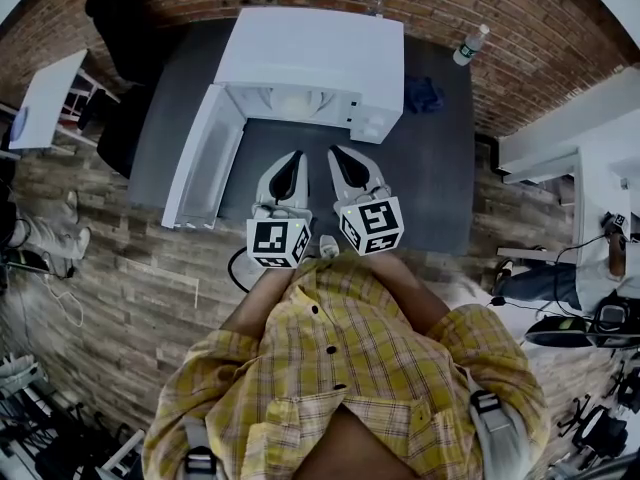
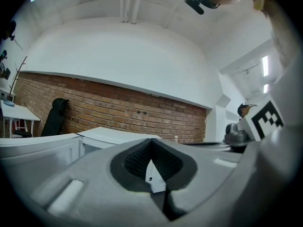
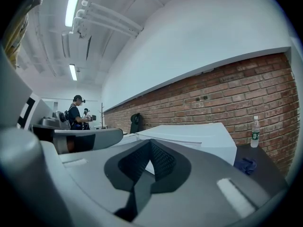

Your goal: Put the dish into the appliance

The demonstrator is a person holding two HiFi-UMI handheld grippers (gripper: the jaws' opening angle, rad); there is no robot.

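The door (image 1: 205, 158) stands wide on the white appliance (image 1: 310, 48), and both tools hover before it over the dark table (image 1: 440, 178): left gripper (image 1: 297, 155) pressed together on nothing, right gripper (image 1: 335, 151) likewise closed and empty. The dish? Not on the table. A pale rounded shape (image 1: 298, 102) inside the cavity may be it, so I'd say loading's done and the door wants a closed-tip nudge shut. Writing: only square markers on the cubes (image 1: 278, 241); the bottle (image 1: 470, 45) label's too small to read.
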